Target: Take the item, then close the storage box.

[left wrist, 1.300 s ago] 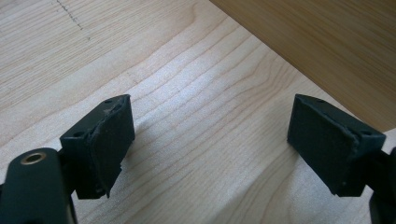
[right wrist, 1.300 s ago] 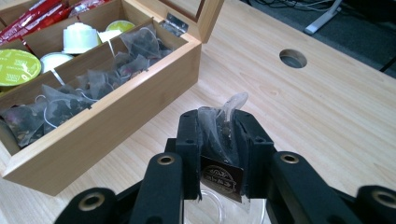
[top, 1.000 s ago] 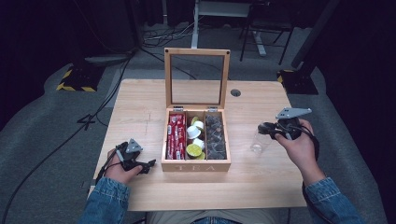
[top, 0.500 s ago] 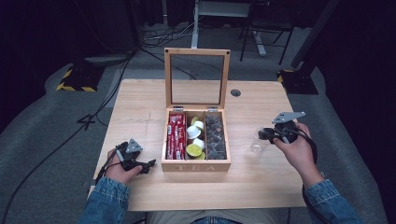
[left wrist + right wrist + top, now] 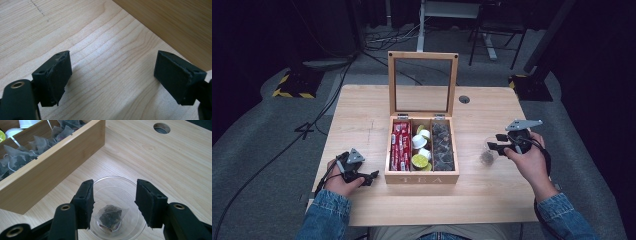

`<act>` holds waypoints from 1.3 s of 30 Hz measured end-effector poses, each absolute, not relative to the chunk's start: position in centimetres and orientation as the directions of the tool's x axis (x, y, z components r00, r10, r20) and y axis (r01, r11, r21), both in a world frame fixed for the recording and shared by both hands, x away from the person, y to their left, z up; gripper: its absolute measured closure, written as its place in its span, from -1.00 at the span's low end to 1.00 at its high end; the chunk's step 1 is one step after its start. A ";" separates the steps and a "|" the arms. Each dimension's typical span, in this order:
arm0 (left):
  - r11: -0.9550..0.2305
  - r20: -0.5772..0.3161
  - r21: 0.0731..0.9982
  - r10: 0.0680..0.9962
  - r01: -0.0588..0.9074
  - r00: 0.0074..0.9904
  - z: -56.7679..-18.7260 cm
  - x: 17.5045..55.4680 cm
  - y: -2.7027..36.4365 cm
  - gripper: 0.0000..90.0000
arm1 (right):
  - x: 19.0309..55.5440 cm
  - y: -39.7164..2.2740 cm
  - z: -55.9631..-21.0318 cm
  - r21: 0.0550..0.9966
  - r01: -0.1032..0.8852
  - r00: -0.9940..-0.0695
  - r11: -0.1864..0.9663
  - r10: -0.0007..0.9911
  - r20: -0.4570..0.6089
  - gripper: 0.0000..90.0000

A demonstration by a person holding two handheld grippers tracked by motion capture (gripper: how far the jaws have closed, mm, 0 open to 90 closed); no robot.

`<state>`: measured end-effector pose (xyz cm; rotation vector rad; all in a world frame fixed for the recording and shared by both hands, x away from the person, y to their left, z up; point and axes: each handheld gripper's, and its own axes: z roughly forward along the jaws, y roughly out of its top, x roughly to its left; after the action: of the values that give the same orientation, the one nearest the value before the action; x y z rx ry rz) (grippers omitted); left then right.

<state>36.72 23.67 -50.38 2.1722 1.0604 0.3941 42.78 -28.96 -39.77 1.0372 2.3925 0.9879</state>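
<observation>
Now my right tongs (image 5: 113, 203) have just been opening, their jaws spread above the clear cup (image 5: 117, 207) at the lower centre of the right gripper view, and the tea bag (image 5: 110, 216) lies free on the cup's bottom with nothing pinched between the pads. So I judge the drop done: the bag is out of the wooden tea box (image 5: 422, 175) and sits in the cup at the right of the high view, beside the box on the surface (image 5: 492, 200). Meanwhile my left tongs (image 5: 112, 80) rest spread and empty at the lower left of that view, just beside the box's front corner.
</observation>
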 end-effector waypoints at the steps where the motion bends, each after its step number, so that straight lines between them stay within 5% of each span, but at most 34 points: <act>1: -0.438 -0.024 0.690 0.782 0.577 0.622 -50.4 36.7 23.7 -0.67 | 42.8 -29.0 -39.7 0.721 0.494 -0.670 0.486 0.741 -0.041 0.07; 13: -0.439 -0.018 0.689 0.784 0.576 0.620 -50.4 36.9 23.6 -0.67 | 43.2 -28.2 -37.8 0.806 0.435 -0.663 0.401 0.749 -0.015 -0.22; 39: -0.404 -0.025 0.689 0.816 0.601 0.577 -50.4 36.5 23.9 -0.67 | 49.2 -23.0 -31.8 0.879 0.335 -0.694 0.340 0.720 -0.014 -0.28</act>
<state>36.53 23.90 -50.41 2.1461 1.1243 0.4186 49.16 -23.01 -31.84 0.9278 2.2080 1.3043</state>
